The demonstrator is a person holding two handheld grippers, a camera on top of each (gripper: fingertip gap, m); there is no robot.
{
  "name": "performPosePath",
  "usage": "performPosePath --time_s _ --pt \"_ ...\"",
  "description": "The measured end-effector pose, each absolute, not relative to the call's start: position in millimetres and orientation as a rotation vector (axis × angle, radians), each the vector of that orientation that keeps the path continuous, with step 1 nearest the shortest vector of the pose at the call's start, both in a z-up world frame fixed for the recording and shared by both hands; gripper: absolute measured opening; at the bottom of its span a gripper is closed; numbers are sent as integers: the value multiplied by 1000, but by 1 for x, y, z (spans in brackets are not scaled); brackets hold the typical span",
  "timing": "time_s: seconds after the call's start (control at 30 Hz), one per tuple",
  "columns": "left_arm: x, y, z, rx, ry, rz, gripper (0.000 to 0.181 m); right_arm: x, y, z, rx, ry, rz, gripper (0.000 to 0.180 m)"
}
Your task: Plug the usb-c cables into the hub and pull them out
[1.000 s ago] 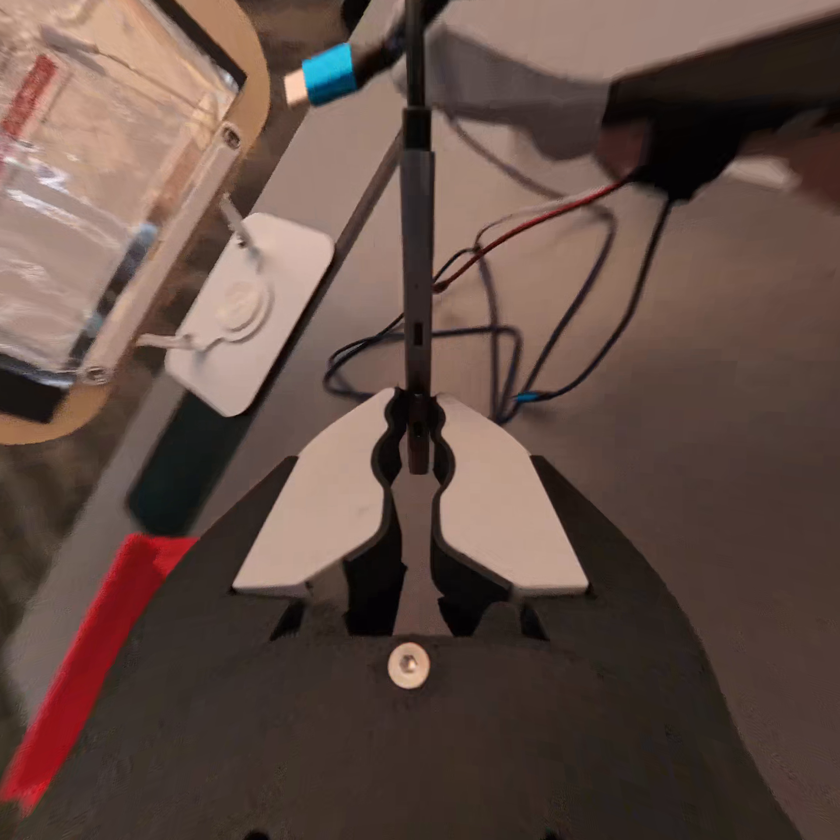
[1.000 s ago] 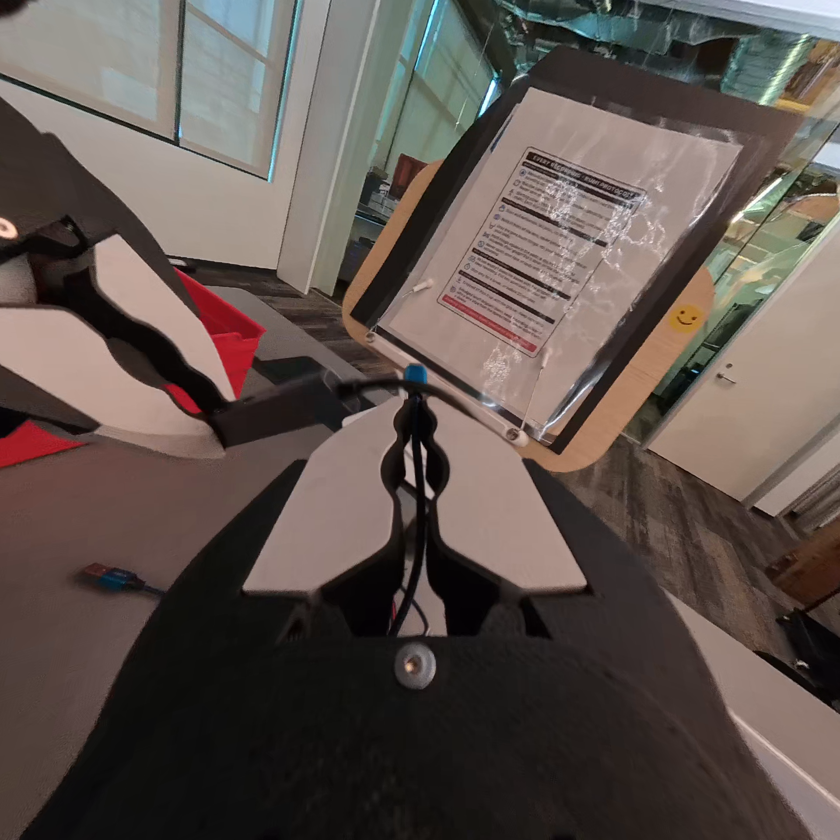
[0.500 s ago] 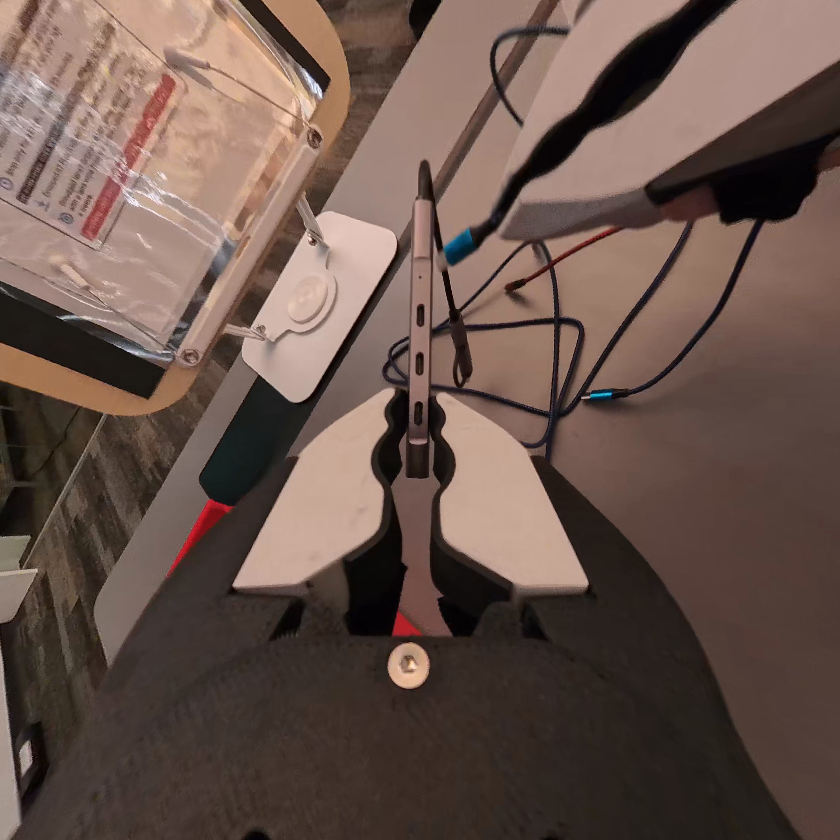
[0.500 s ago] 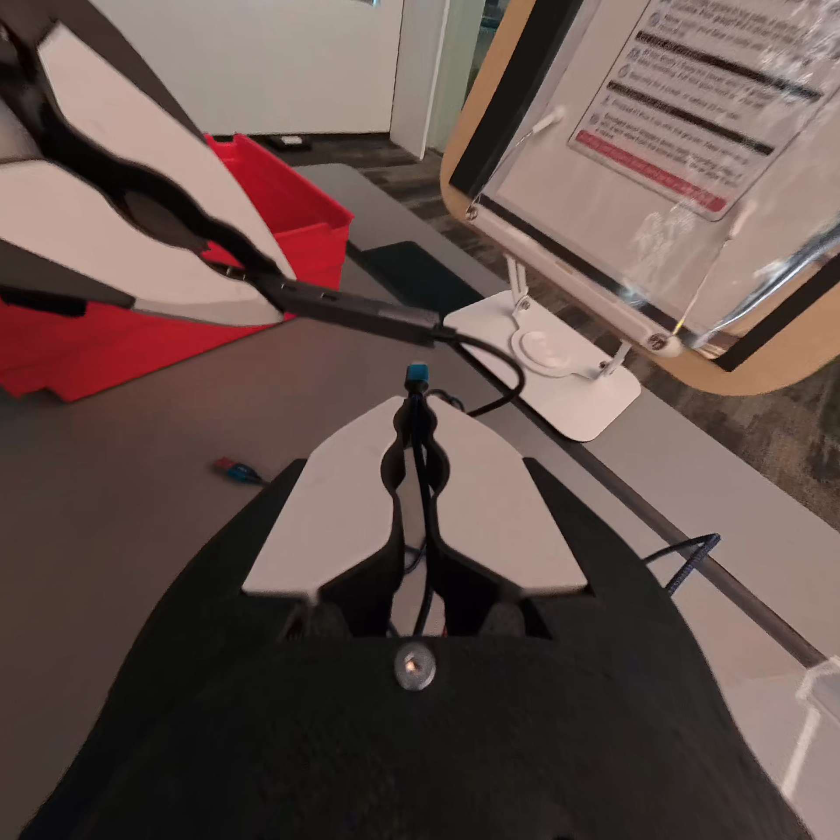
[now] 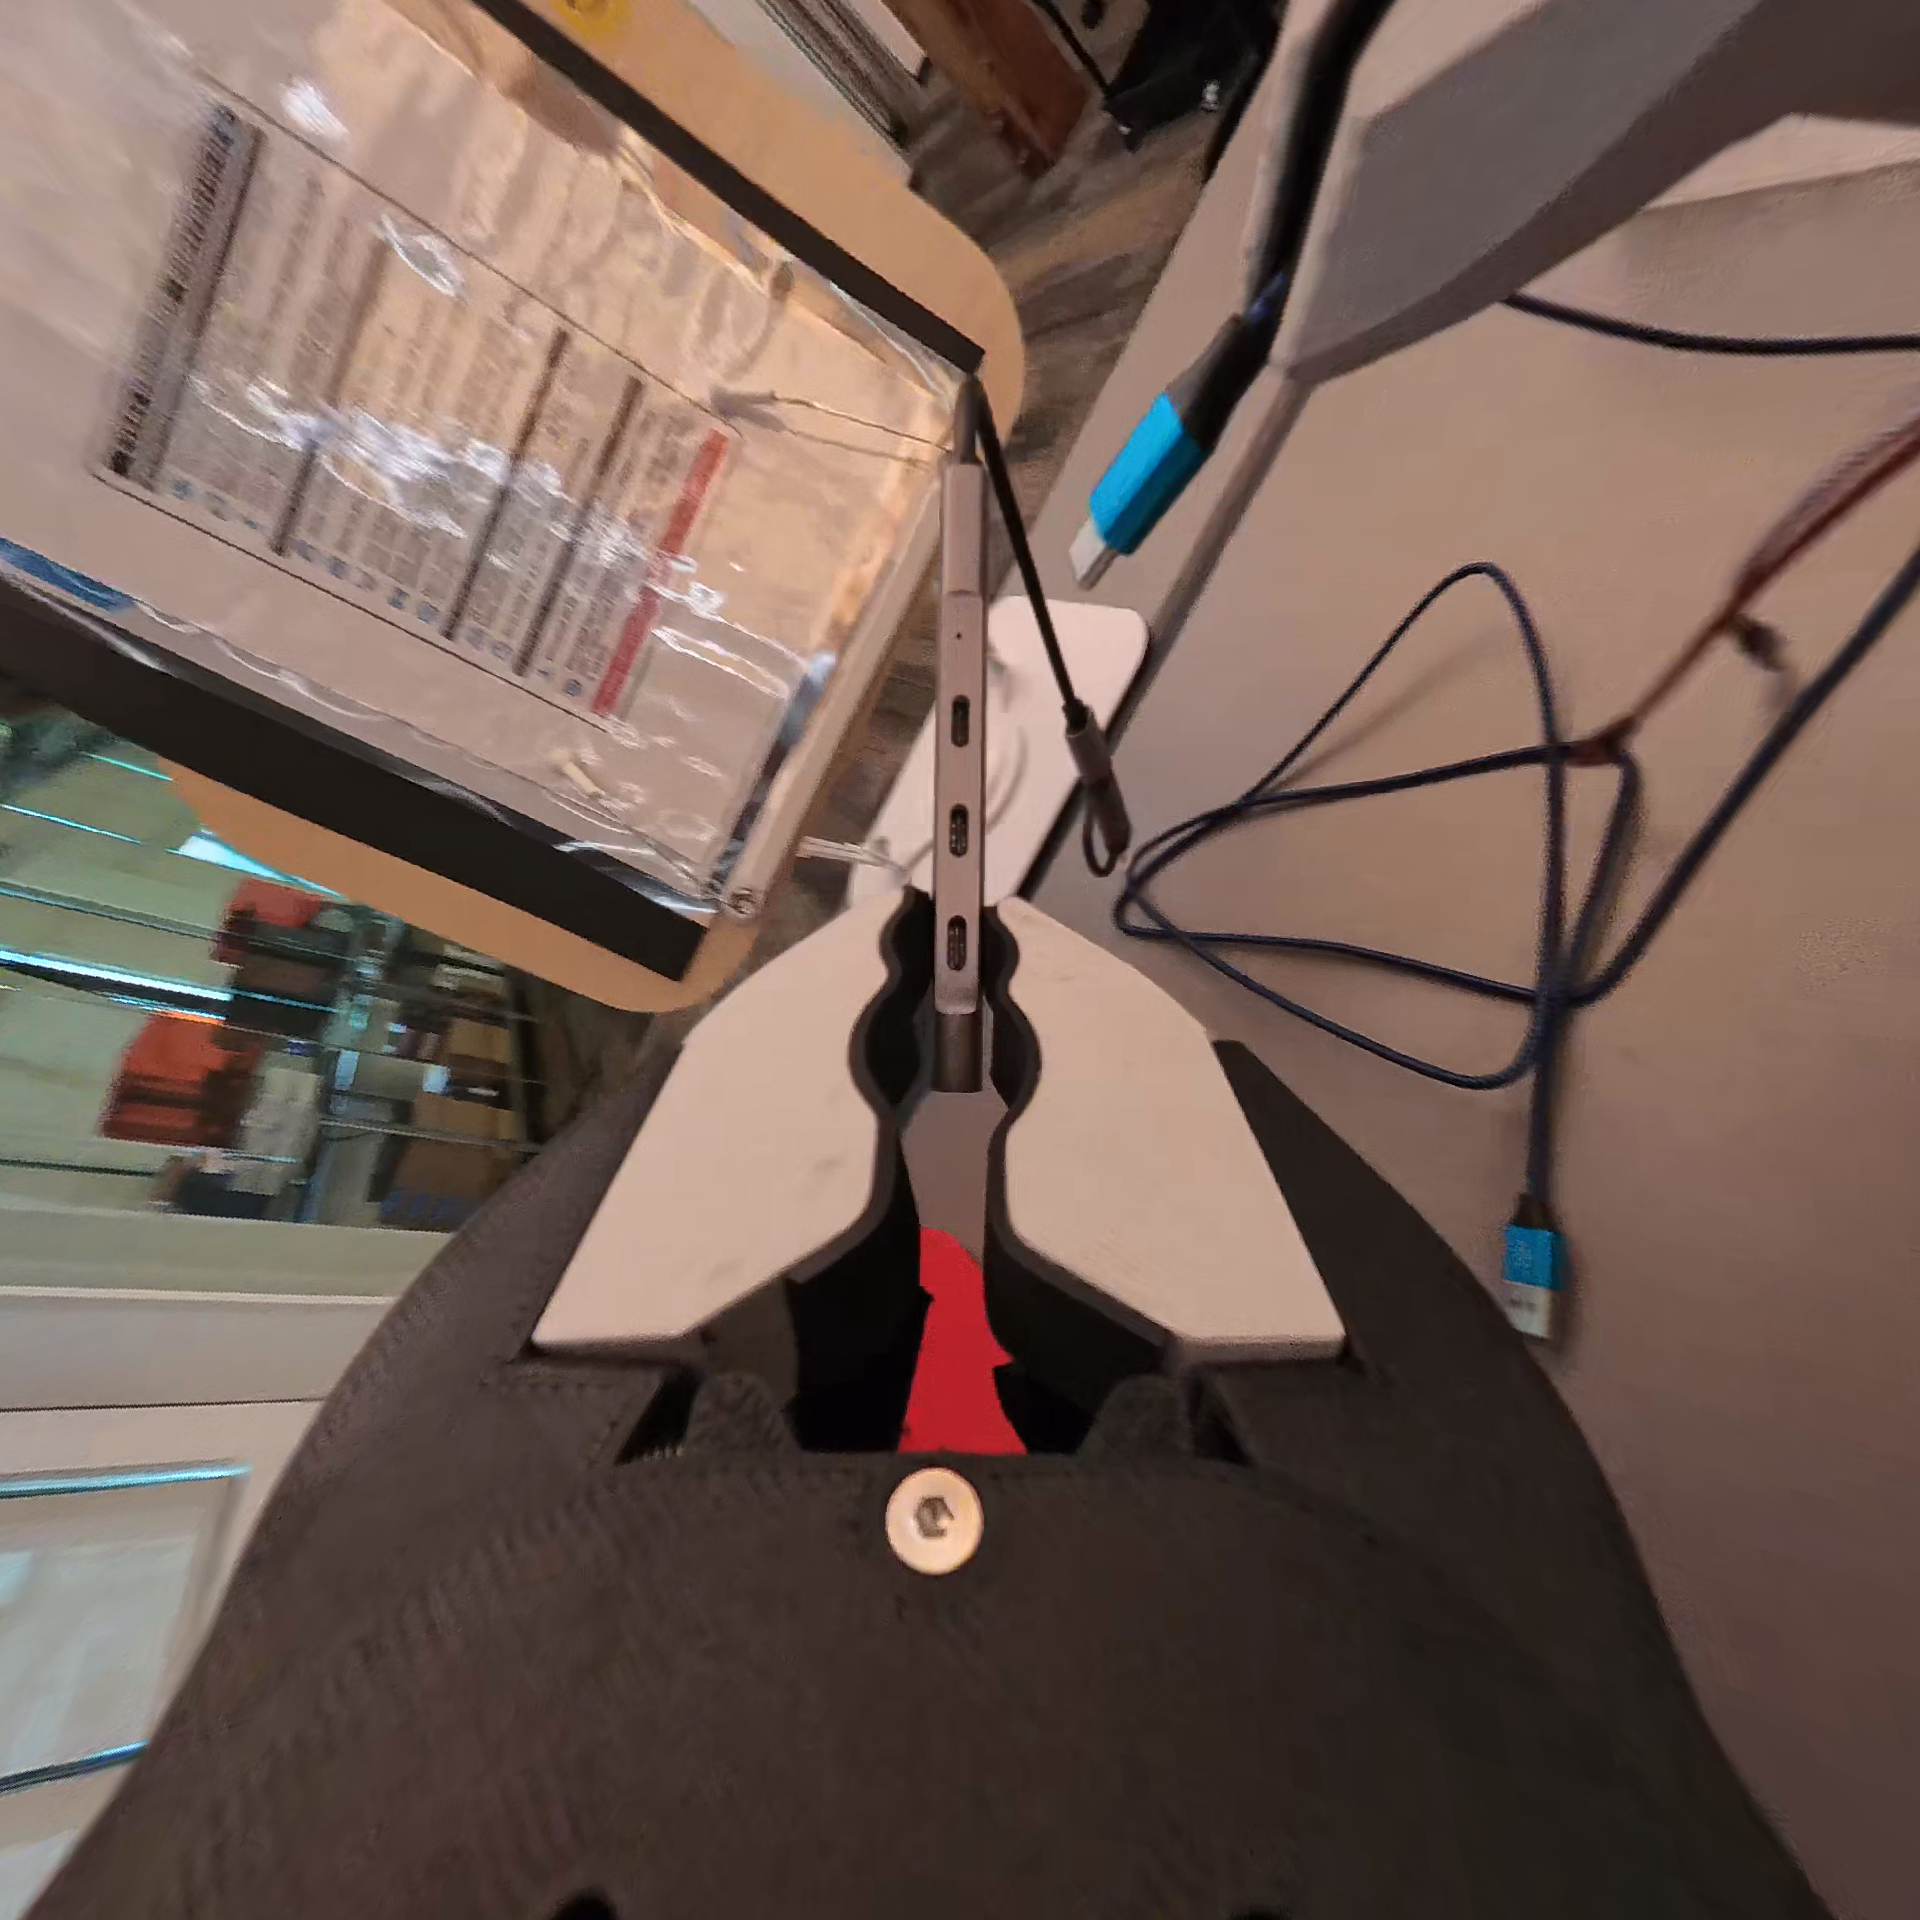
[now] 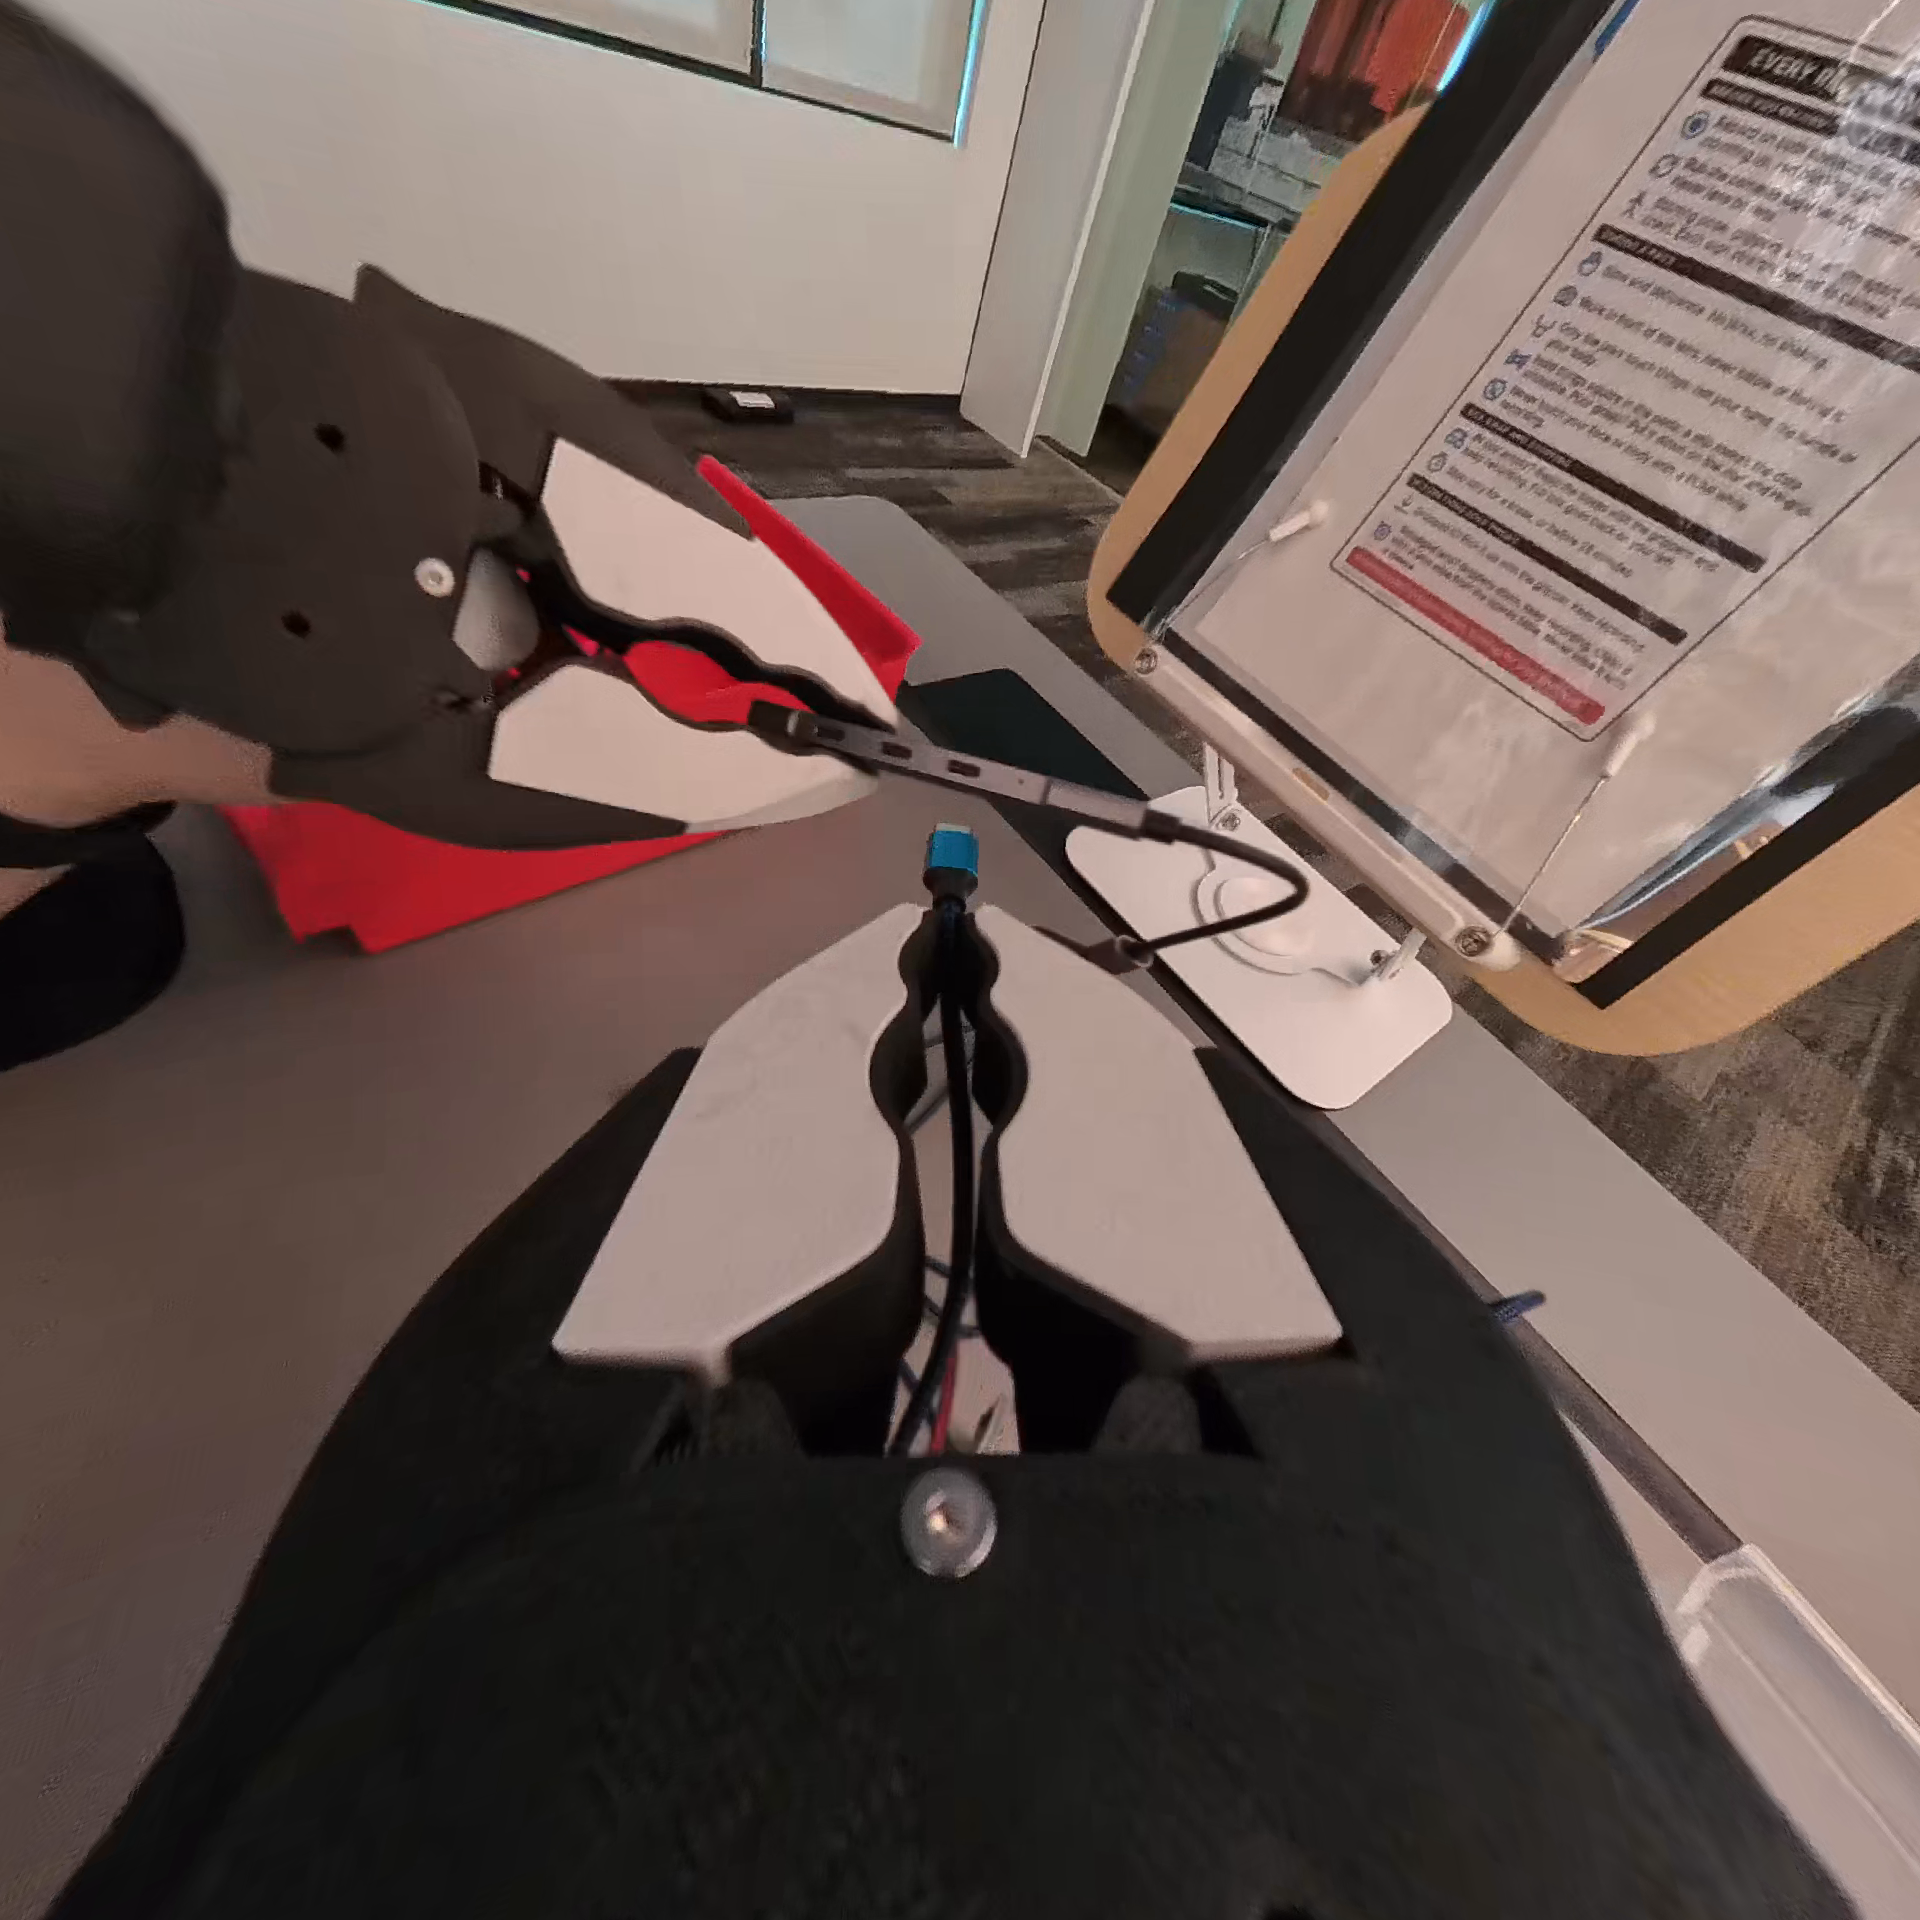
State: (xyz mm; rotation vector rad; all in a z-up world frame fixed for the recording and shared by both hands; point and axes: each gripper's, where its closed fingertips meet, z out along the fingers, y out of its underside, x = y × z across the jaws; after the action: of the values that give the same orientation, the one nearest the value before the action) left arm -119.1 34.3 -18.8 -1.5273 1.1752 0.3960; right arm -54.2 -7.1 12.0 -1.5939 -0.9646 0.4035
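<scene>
My left gripper (image 5: 958,920) is shut on the near end of a slim grey USB hub (image 5: 960,748), held in the air with its row of three ports facing the camera. The hub's short black tail cable (image 5: 1039,582) hangs to its right. My right gripper (image 6: 951,920) is shut on a dark cable just behind its blue USB-C plug (image 6: 951,852), which points at the hub (image 6: 935,758) a short gap below it. In the left wrist view that plug (image 5: 1143,483) hangs to the upper right of the hub, apart from it. The left gripper (image 6: 862,748) also shows in the right wrist view.
Blue and red cables (image 5: 1538,831) lie looped on the grey table (image 5: 1714,1143), one ending in a blue plug (image 5: 1532,1273). A framed sign (image 6: 1558,468) on a white base (image 6: 1278,956) stands at the table's edge. A red bin (image 6: 436,883) sits behind the left gripper. Across from one pair of fingers to the other is roughly 9 centimeters.
Both grippers have tilted upward and kept their holds. The blue plug has moved from beside the hub's far end to a spot facing the ports, a short gap away.
</scene>
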Motion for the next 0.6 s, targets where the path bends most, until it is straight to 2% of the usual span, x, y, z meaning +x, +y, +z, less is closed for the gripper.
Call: performPosePath --time_s 0.27,0.6 --pt "-108 35 -11 -1260 1162 694 9 -54 1 17 -1540 -874 284 2" --pt "-107 36 -7 -1242 1103 767 9 -59 5 12 -1529 -817 250 2"
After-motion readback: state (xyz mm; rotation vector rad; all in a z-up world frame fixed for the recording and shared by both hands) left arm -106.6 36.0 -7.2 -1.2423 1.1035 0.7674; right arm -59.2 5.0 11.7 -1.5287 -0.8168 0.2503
